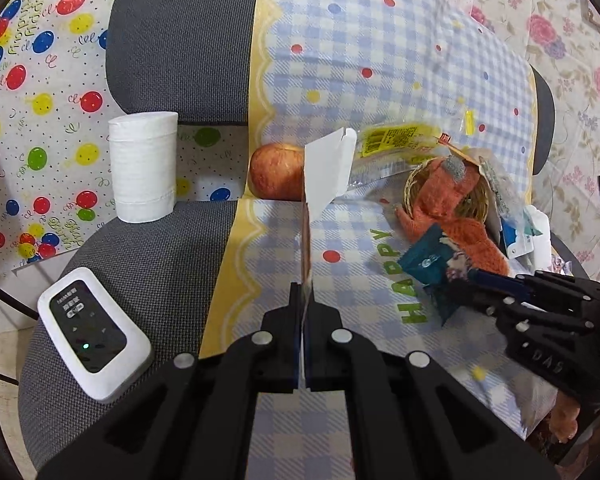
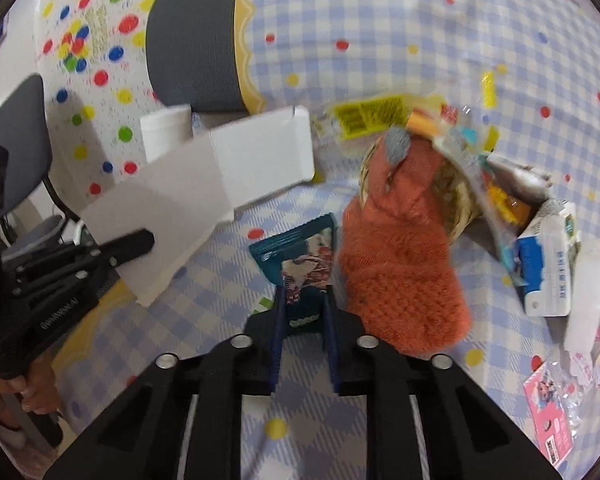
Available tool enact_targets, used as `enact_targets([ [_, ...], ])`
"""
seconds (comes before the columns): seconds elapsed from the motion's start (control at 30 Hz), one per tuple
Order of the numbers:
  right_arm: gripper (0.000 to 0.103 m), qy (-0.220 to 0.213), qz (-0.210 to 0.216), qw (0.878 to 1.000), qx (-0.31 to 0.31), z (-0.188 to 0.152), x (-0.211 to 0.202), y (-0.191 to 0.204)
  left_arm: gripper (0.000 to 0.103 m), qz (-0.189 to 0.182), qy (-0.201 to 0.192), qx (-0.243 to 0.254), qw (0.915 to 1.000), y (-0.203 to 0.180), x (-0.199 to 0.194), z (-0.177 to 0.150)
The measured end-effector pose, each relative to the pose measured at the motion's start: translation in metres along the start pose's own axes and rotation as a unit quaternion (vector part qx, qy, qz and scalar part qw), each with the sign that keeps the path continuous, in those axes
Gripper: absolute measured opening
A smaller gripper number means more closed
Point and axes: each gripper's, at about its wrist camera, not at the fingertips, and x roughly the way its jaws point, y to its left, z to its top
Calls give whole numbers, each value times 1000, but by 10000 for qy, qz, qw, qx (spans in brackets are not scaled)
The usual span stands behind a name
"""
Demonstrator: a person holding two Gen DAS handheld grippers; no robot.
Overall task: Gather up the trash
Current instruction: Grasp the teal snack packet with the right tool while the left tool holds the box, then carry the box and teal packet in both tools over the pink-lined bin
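Note:
My left gripper (image 1: 302,296) is shut on a flattened white cardboard box (image 1: 327,168), seen edge-on and rising from the jaws. In the right wrist view that box (image 2: 188,196) spreads wide, with the left gripper (image 2: 140,245) at its lower left corner. My right gripper (image 2: 305,300) is shut on a teal snack packet (image 2: 300,252) that lies on the checked cloth (image 2: 220,280). From the left wrist view the right gripper (image 1: 474,277) comes in from the right onto the same teal packet (image 1: 430,268).
An orange knitted glove (image 2: 396,256) hangs out of a small wicker basket (image 2: 458,204), with a yellow wrapper (image 1: 392,138), a blue-and-white milk carton (image 2: 548,268) and pink wrappers (image 2: 548,412) around it. On the grey chair (image 1: 140,264) are an apple (image 1: 276,172), a paper roll (image 1: 143,166) and a white pocket device (image 1: 92,332).

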Motion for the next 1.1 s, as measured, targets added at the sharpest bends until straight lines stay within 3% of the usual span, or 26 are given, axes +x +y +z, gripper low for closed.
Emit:
enact_targets([
  [0.33, 13, -832, -150, 9961, 265, -2, -92, -9, 0, -38, -896, 265, 9956, -29, -70, 20],
  [0.6, 13, -1194, -969, 9845, 837, -47, -172, -50, 0, -749, -1185, 704, 9876, -95, -99, 13],
  [0.83, 14, -1257, -1894, 9602, 1622, -115, -234, -98, 0, -1599, -1040, 1247, 9737, -181, -93, -11],
  [1.1, 14, -1198, -2950, 9167, 2414, -200, -297, -136, 0, -2561, -658, 2052, 9423, -276, -92, -61],
])
